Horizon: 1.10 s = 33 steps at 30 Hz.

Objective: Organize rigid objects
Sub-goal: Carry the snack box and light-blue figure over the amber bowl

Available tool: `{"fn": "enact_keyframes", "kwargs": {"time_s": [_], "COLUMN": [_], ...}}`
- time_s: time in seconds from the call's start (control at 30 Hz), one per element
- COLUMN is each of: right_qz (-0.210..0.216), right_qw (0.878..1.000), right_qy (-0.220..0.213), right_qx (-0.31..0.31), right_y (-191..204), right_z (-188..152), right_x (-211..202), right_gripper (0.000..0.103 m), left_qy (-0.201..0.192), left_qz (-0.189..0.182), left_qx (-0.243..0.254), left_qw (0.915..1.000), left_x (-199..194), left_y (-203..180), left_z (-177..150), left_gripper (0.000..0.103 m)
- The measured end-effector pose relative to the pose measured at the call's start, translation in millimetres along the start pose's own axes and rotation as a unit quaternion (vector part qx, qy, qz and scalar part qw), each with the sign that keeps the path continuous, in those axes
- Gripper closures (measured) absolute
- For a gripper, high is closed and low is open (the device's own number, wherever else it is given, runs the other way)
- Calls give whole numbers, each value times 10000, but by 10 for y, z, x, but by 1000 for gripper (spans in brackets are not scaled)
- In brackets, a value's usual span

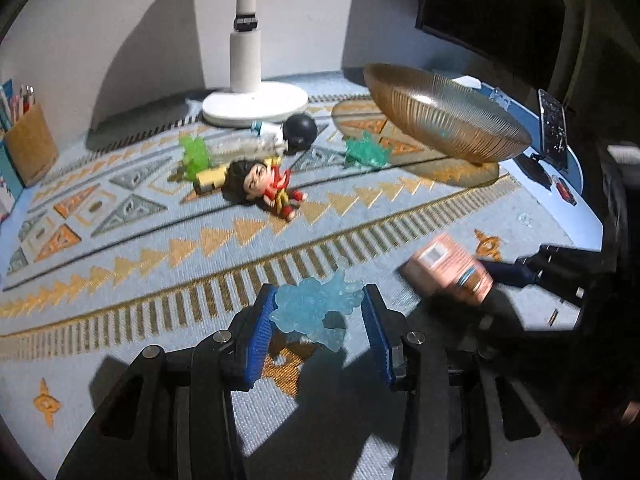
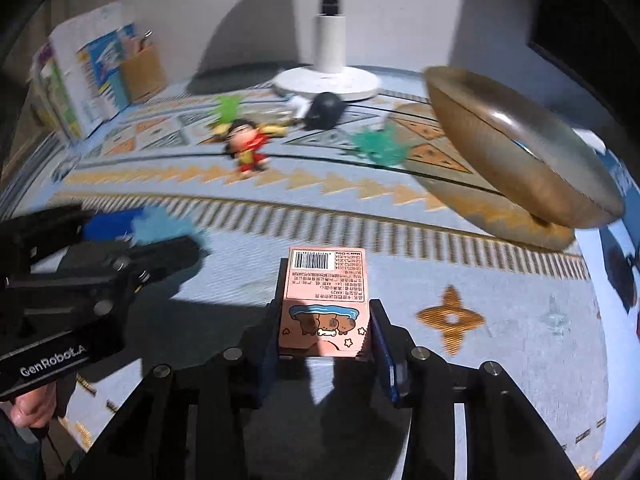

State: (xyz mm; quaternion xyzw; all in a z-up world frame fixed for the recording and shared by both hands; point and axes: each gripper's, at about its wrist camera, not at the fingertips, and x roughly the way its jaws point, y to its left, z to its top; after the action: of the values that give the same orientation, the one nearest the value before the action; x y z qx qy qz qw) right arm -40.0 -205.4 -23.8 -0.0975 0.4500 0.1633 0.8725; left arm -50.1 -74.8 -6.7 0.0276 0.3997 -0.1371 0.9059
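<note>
Pale blue patterned cloth (image 1: 120, 280) covers a desk. Left gripper (image 1: 320, 312) brackets a translucent blue figurine (image 1: 316, 308) between both pads; a firm clamp is unclear. It looks light, stiff and knobbly (best taken across the torso). Right gripper (image 2: 324, 332) clamps a pink carton (image 2: 324, 300), likely light and crushable. An amber glass bowl (image 1: 448, 120) stands beyond.

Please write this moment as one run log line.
left gripper: holds blue figure | right gripper: holds pink box | bowl: apart
</note>
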Motion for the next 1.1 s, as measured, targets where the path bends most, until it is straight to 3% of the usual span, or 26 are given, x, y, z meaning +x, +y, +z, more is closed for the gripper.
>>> {"fn": "enact_keyframes", "kwargs": {"time_s": [0.07, 0.2, 0.3, 0.5, 0.57, 0.73, 0.93, 1.1], "right_qz": [33, 488, 476, -233, -643, -1154, -1417, -1371], "right_qw": [9999, 9986, 9973, 9880, 9794, 9599, 9467, 9507], "right_qy": [21, -207, -509, -1383, -1727, -2153, -2239, -1819], "right_qx": [-113, 57, 219, 640, 828, 1374, 1833, 2104], "right_y": [62, 16, -174, -825, -1104, -1684, -2186, -2449], "right_z": [16, 85, 200, 460, 554, 688, 815, 859], "right_x": [-44, -258, -482, -1126, -1378, -1735, -1720, -1289], "right_gripper": [63, 63, 63, 63, 63, 63, 63, 63], "left_qy": [-126, -373, -585, -1084, -1291, -1525, -1669, -1265], "left_qz": [26, 83, 129, 0, -124, -383, -693, -745], "left_qx": [42, 121, 205, 387, 434, 611, 555, 580], "left_qw": [9999, 9992, 9980, 9933, 9906, 9857, 9820, 9875], "left_x": [-91, -262, -385, -624, -702, -692, -543, -14], "left_y": [-27, -82, -148, -338, -424, -700, -909, -1033], "left_z": [63, 232, 420, 969, 1186, 1662, 2099, 2177], "left_gripper": [63, 63, 63, 63, 63, 63, 62, 62]}}
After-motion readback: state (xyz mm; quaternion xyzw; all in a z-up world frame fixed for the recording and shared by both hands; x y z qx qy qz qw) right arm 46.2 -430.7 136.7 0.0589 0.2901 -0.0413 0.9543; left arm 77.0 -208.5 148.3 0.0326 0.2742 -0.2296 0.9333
